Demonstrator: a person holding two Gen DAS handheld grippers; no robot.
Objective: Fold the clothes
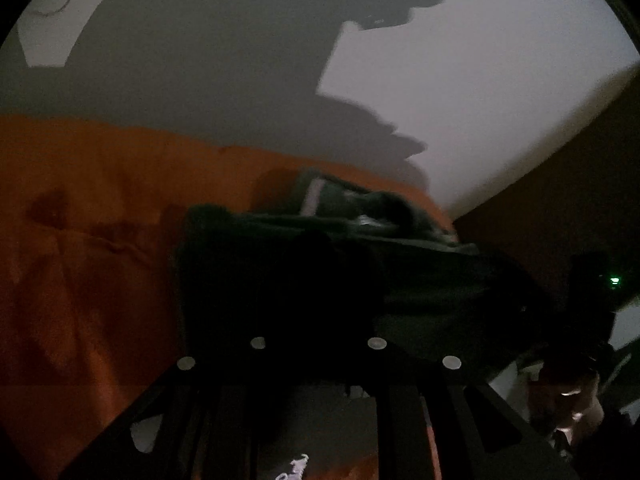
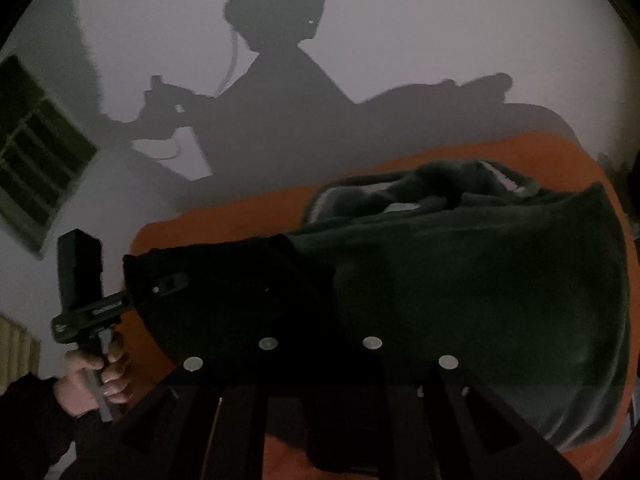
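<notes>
Left wrist view first: my left gripper (image 1: 316, 344) has its jaws nearly together, and dark green cloth fills the space right at their tips. I read that as a pinch on an edge of the garment (image 1: 320, 264), though the frame is too dim to see the pads themselves. Beyond the jaws the rest of the garment lies bunched on the orange bed cover (image 1: 88, 240), with a pale strip of lining or label showing at the far side. Off to the right of these jaws I can make out the other gripper and a hand, blurred.

In the right wrist view, my right gripper (image 2: 320, 344) has its jaws pressed close on the same dark green garment (image 2: 480, 280), which spreads ahead and to the right of the tips across the orange bed cover (image 2: 240, 216). Left of the jaws, the left gripper (image 2: 132, 300) bites the neighbouring corner, a hand (image 2: 96, 376) wrapped round its handle.

Holding two corners of one edge side by side, both tools tipped downward, suits laying that edge flat over the heap to make a fold.
</notes>
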